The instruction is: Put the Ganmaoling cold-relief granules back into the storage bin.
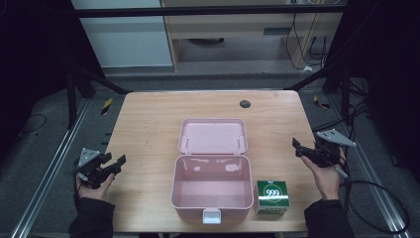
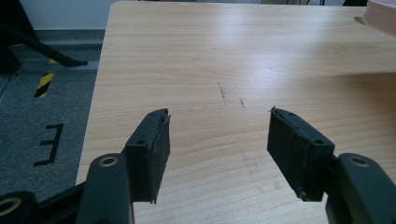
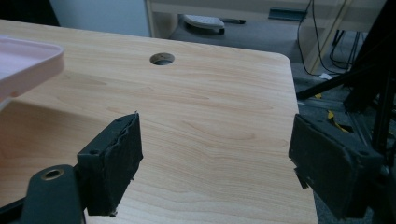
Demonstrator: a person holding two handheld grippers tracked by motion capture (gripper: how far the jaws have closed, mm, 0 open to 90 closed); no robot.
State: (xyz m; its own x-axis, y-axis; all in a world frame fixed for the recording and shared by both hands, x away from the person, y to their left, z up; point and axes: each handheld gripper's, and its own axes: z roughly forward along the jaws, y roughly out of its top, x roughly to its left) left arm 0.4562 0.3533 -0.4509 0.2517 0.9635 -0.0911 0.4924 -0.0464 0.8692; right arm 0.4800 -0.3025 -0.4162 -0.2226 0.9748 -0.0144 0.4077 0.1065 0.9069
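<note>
A pink plastic box stands open and empty near the table's front edge, its lid leaning back behind it. Just right of the box sits a small green carton marked 999. My left gripper hovers at the table's left edge, open, with bare wood between its fingers. My right gripper is held at the right edge, above and right of the carton, open as well, its fingers wide apart over bare table. The pink lid's corner shows at the left of the right gripper view.
The wooden table has a round cable hole at the back right. Black frame struts and yellow-black floor tape flank the table. Cables trail on the floor at the right.
</note>
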